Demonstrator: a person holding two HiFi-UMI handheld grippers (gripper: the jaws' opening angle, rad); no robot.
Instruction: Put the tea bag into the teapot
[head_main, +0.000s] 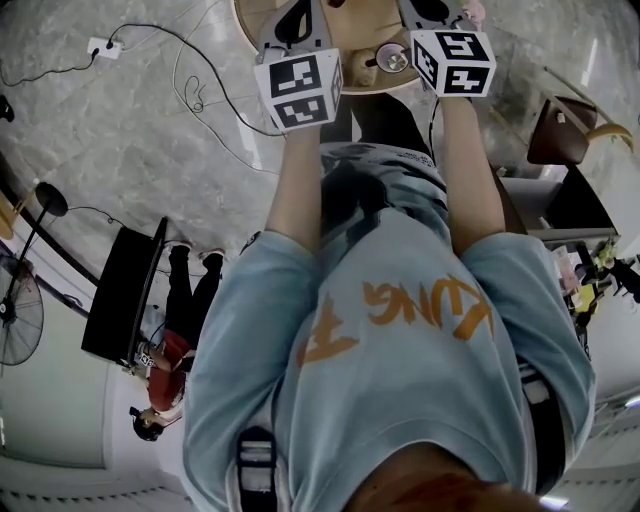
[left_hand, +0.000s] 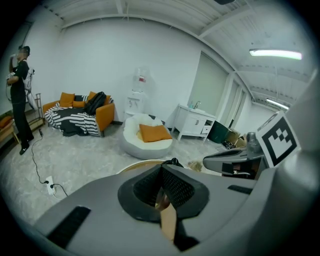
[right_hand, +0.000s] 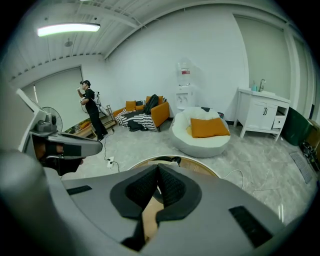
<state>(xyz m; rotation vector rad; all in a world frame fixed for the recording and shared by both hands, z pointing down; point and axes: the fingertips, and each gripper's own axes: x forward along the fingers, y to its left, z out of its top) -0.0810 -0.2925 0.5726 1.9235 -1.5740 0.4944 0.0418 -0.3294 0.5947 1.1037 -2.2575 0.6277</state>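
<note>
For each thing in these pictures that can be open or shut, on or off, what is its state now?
left tongs: shut, holding nothing.
right tongs: shut, holding nothing.
ceiling light: on.
white cabinet: doors closed.
floor fan: cannot tell whether it runs.

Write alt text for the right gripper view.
The right gripper, jaws shut with nothing between them, points toward a round wooden table. Beyond lie a white beanbag with an orange cushion, an orange sofa and a person standing at the left.
</note>
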